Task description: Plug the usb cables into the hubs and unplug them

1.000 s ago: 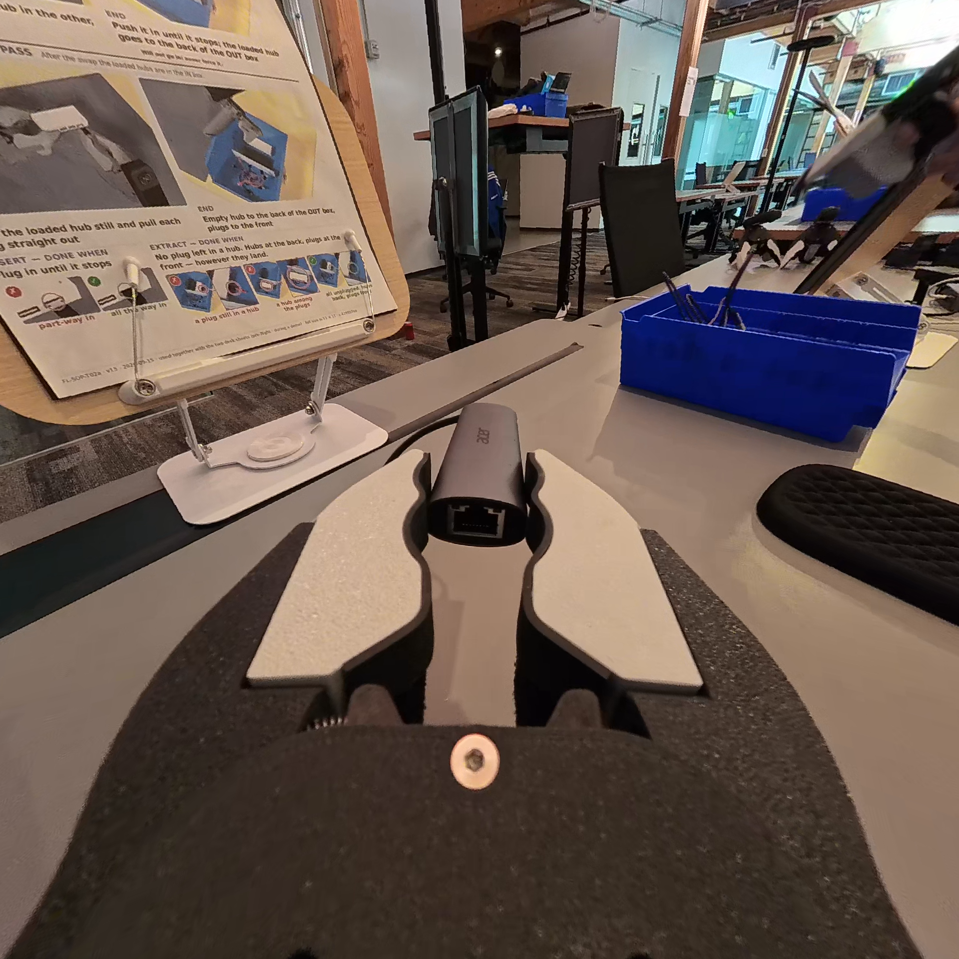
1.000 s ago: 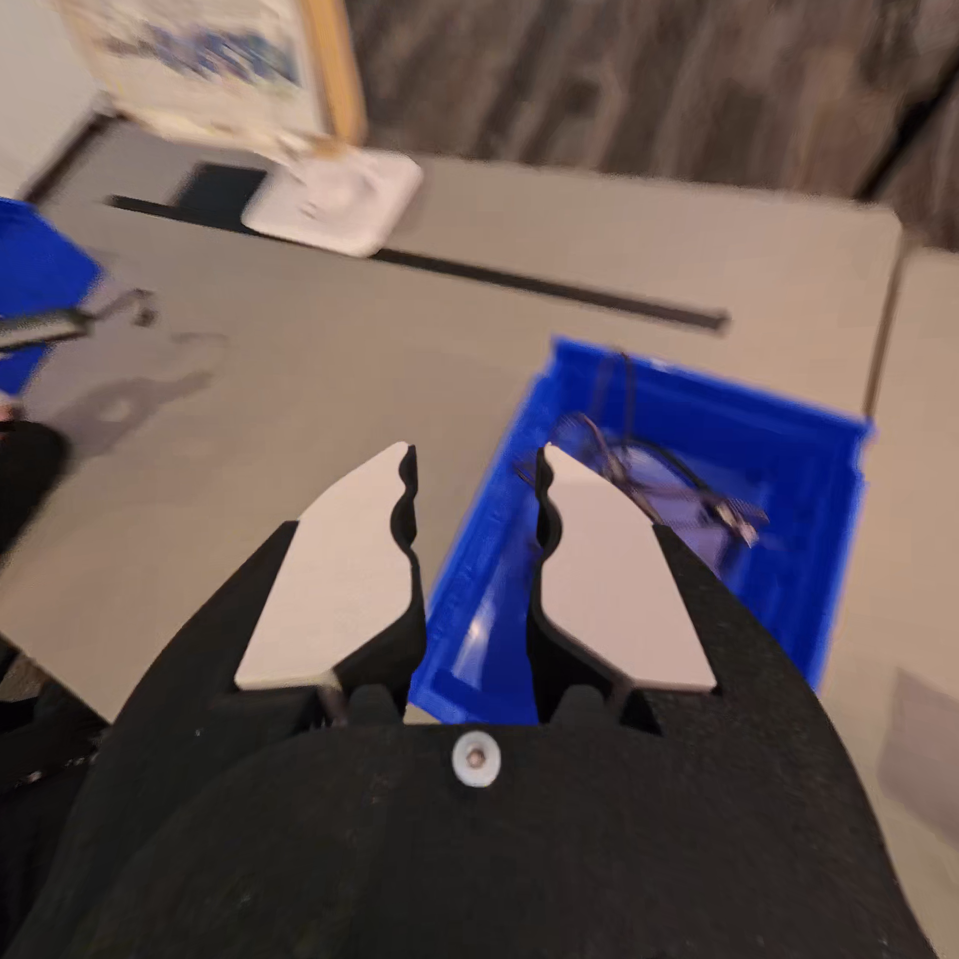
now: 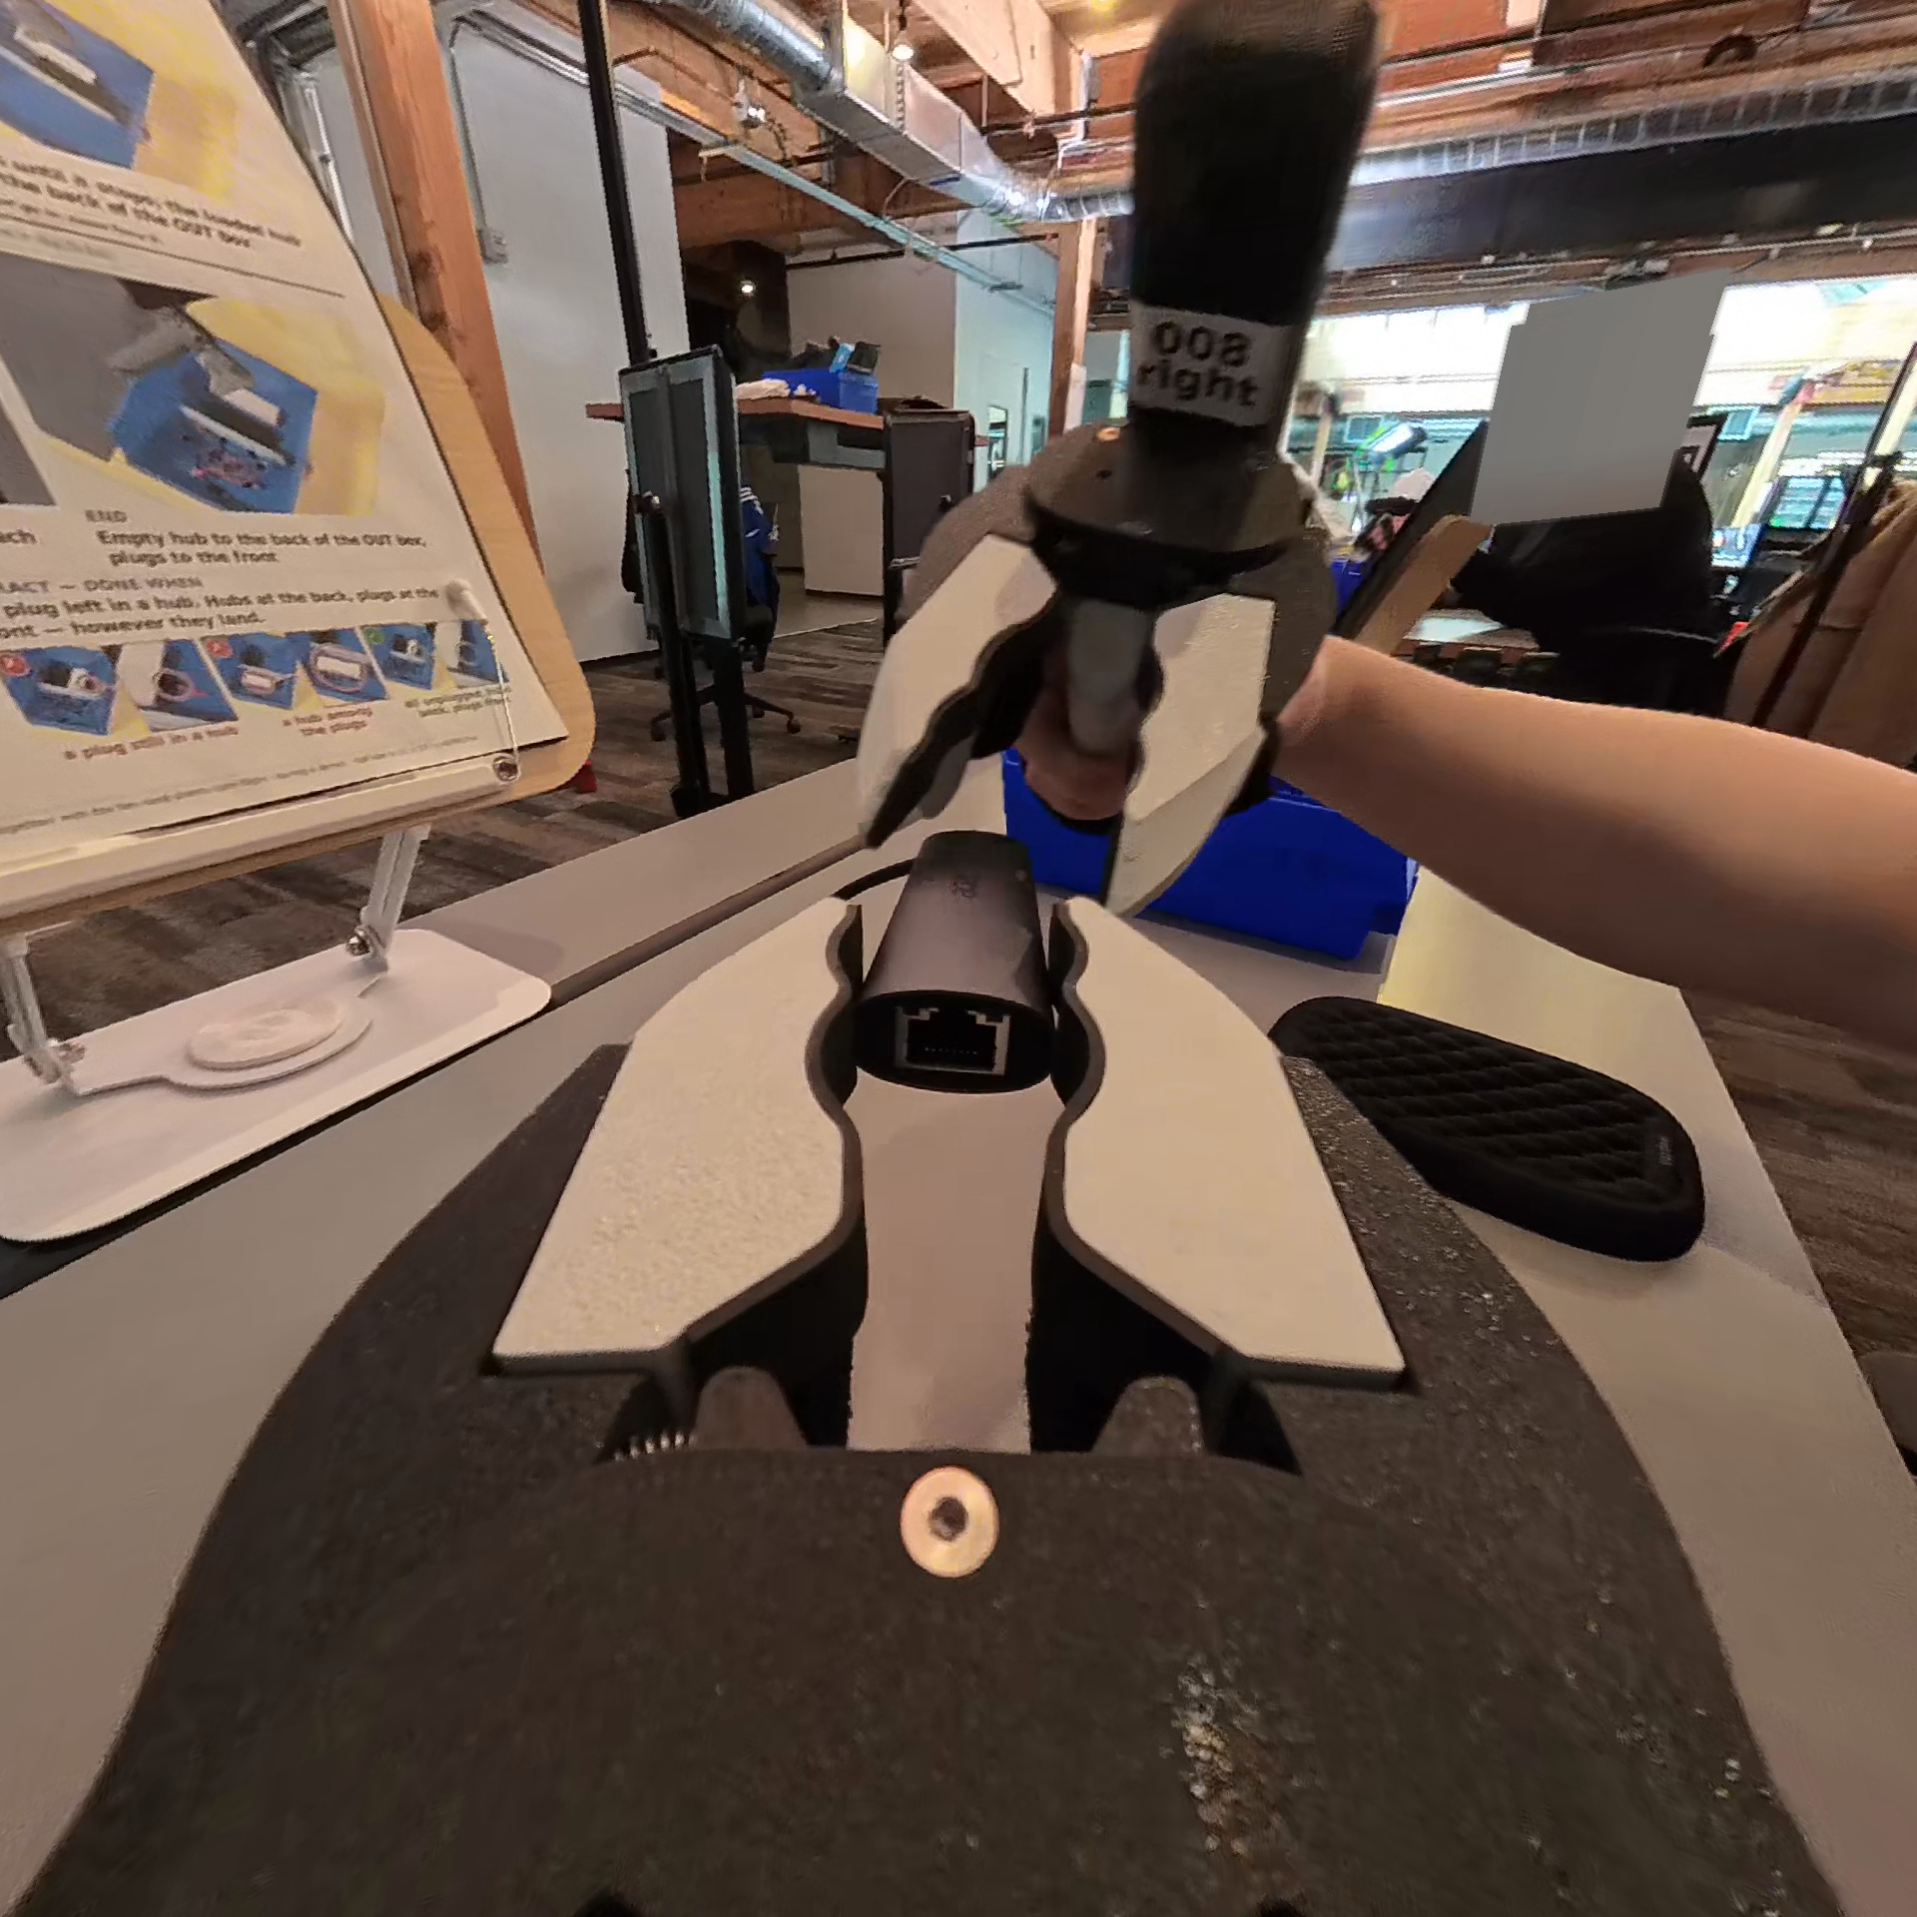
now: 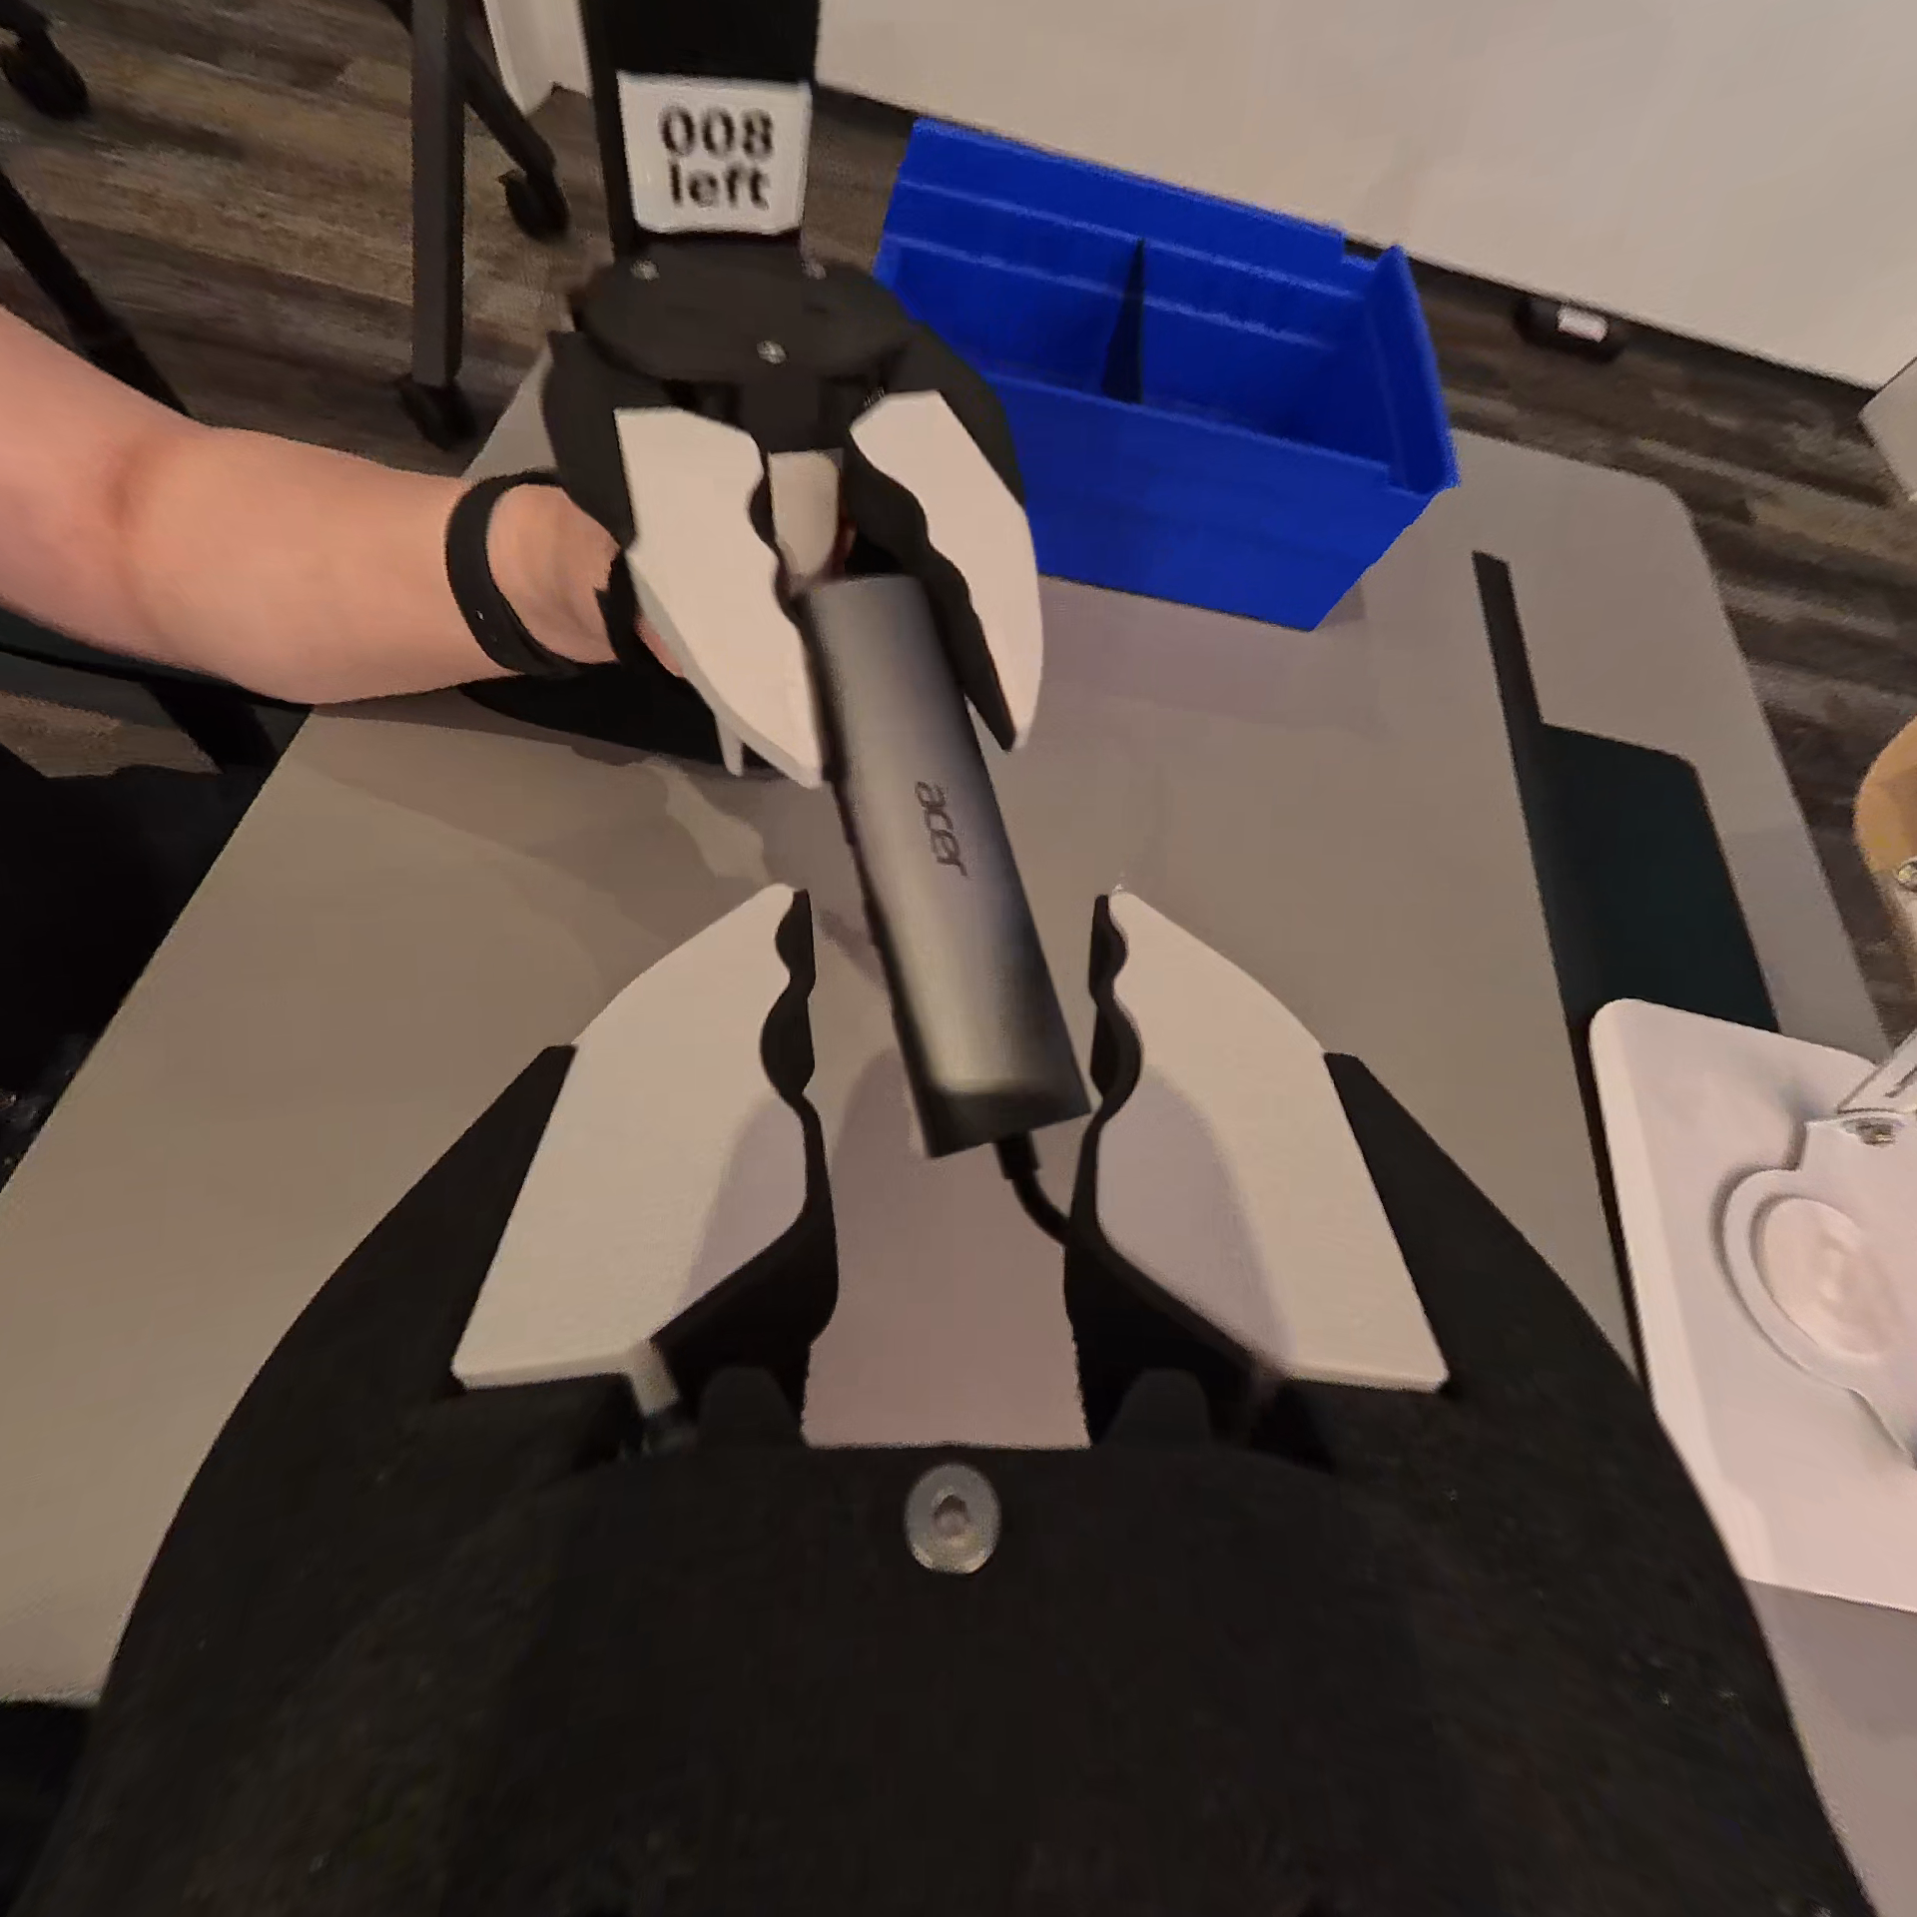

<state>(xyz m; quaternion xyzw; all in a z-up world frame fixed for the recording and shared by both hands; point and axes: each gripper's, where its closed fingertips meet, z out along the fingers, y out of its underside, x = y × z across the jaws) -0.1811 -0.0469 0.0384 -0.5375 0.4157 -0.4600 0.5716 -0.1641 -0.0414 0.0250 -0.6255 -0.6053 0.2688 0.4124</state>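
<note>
Left gripper (image 3: 952, 954) clamps the dark grey metal USB hub (image 4: 939, 871) by one end, held above the grey table (image 4: 415, 934). Right gripper (image 4: 946, 960) jaws spread wide around the hub's cabled end, not touching. Far blue plastic divided bin (image 4: 1224, 456): visible compartments empty. Table beneath clear.

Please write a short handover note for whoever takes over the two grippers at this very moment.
Left gripper: shut on the grey hub, gripping its network-port end and holding it above the grey table.
Right gripper: open, facing the left one, its fingers on either side of the hub's cable end, not gripping.
Two blue bins: one behind the right gripper in the left wrist view, a divided one behind the left gripper in the right wrist view.
Done: hub picked up.
Left: no USB cable plugged in that I can see; plugging and unplugging remain.
</note>
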